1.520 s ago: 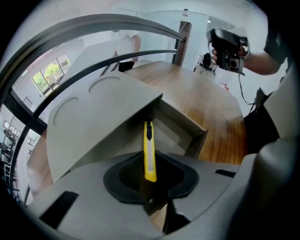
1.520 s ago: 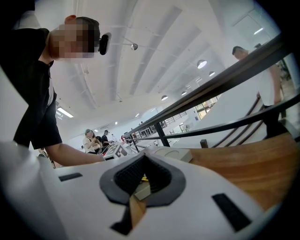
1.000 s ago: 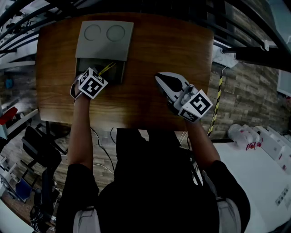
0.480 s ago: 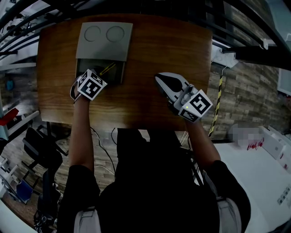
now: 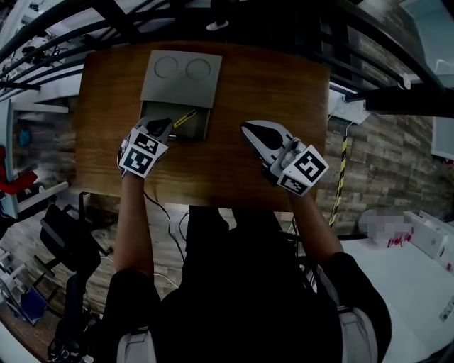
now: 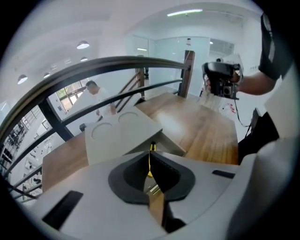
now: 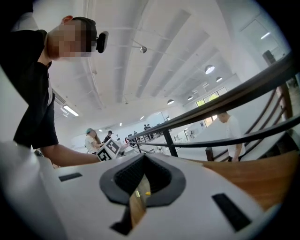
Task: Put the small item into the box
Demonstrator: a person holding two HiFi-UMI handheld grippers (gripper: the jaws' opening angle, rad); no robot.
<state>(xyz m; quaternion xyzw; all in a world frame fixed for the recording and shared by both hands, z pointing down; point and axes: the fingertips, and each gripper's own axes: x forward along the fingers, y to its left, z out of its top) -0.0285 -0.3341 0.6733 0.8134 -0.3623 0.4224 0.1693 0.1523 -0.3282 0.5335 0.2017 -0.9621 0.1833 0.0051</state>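
Observation:
A grey box stands open on the wooden table, its lid with two round marks folded back on the far side. My left gripper reaches over the box's open part, shut on a thin yellow item whose black tip points toward the lid. In the left gripper view the yellow item runs between the closed pads, with the lid just beyond. My right gripper rests over the table to the right of the box, jaws together, nothing seen in them.
The table's near edge runs just in front of my body. Dark railings pass beyond the far edge. A white table with a few things stands at the lower right. Other people stand far off in both gripper views.
The head view has shifted, so the table and box sit a little lower and to the right. The left gripper stays over the box with the yellow item; the right gripper has barely moved.

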